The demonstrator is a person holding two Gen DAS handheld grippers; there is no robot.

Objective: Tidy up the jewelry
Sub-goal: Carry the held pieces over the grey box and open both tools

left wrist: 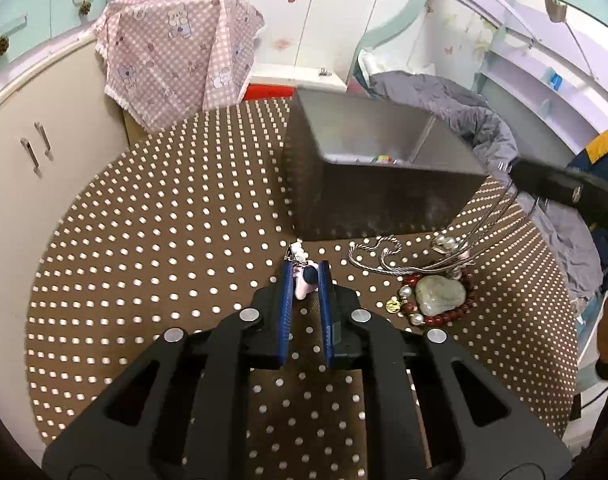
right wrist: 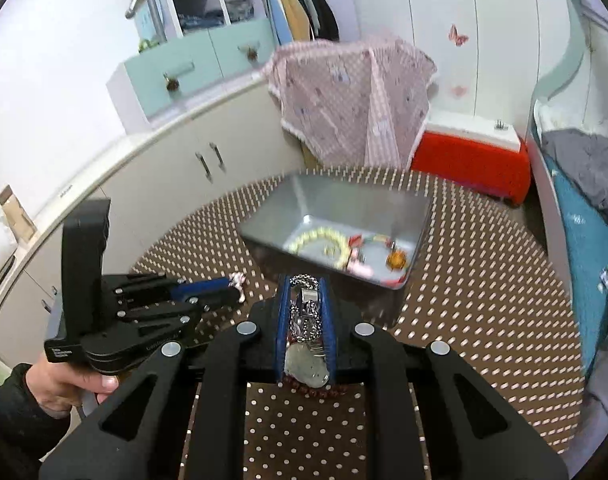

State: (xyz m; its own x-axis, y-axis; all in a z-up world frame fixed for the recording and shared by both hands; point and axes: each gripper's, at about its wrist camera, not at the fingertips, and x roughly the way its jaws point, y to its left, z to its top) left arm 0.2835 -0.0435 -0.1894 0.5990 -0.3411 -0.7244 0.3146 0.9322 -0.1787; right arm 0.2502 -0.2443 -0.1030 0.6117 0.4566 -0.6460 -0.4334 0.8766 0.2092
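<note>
The left hand-held gripper [left wrist: 307, 270] clamps a pink charm [left wrist: 305, 285] on the bench [left wrist: 164, 240]. The right hand-held gripper [right wrist: 306, 280] grips a silver chain [right wrist: 304, 312], near the grey box [right wrist: 383, 204].

Right claw [right wrist: 305, 280] clamped on silver chain [right wrist: 304, 312]; pale stone pendant [right wrist: 305, 366] and dark red beads [right wrist: 315, 392] hang beneath. Grey tray [right wrist: 407, 208] ahead on dotted surface [right wrist: 483, 300], holding blurred beads. Left claw [right wrist: 234, 288] low at left, by a small pinkish trinket [right wrist: 238, 280].

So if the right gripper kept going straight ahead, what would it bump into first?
Probably the metal box. The right gripper, shut on a silver chain, points at the box's near wall, though depth is hard to judge.
</note>
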